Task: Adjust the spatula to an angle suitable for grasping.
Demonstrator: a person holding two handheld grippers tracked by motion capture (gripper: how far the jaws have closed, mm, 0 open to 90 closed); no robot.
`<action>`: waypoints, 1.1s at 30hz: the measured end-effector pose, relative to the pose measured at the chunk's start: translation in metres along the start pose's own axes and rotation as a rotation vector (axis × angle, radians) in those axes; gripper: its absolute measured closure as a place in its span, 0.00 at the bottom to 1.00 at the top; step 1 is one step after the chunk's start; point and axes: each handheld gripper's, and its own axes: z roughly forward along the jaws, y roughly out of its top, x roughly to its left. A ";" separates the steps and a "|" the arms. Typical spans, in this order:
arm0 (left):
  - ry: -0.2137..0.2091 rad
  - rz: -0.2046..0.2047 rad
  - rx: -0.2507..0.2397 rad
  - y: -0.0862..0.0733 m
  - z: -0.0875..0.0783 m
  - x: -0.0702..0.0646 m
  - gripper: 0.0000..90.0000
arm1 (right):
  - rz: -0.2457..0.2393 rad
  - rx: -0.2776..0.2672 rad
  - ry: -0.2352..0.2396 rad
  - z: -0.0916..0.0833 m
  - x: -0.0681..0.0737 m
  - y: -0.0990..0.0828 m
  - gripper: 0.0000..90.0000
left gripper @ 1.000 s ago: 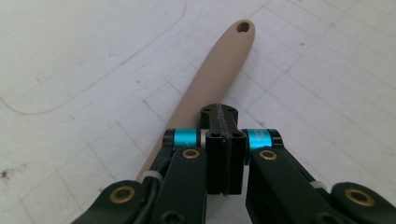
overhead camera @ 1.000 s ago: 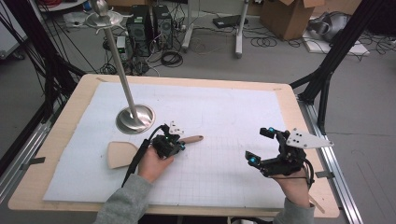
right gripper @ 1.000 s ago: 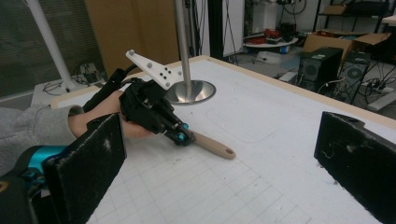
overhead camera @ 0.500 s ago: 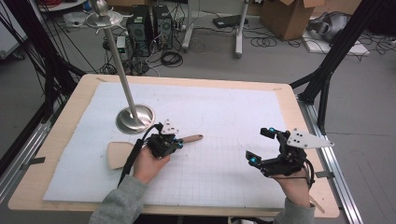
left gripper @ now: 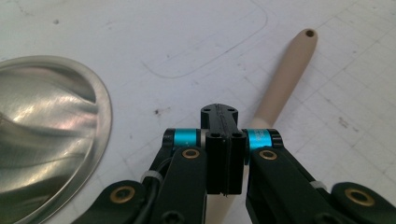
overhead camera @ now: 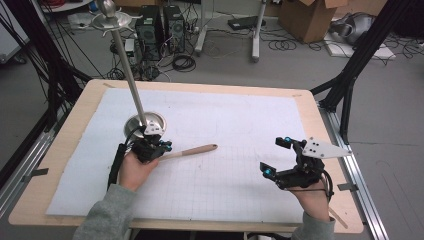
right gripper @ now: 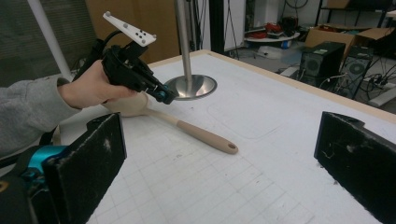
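Observation:
A beige spoon lies on the white mat, its handle pointing right. Its bowl end is hidden under the person's left hand. My left gripper is over the spoon's neck, right beside the stand's round base. Its jaws are shut, pressed together with no gap, in the left gripper view; the spoon handle runs beneath them. From the right gripper view, the left gripper sits above the spoon. My right gripper hovers open at the right of the mat, holding nothing.
A shiny metal stand rises on a thin pole from its base at the mat's left. The wooden table edge frames the mat. Black frame posts, cables and boxes stand on the floor beyond.
The left hand has moved left toward the stand's base and a little up, now covering the spoon's bowl. The handle's end has stayed in place. The right hand has not moved.

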 end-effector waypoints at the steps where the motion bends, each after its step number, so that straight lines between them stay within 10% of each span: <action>1: 0.003 -0.003 0.004 -0.001 0.000 0.002 1.00 | -0.003 -0.001 0.001 0.000 0.000 0.000 0.01; 33: 0.022 0.002 0.159 -0.027 -0.002 0.014 1.00 | 0.002 0.018 0.009 0.005 0.000 -0.001 0.01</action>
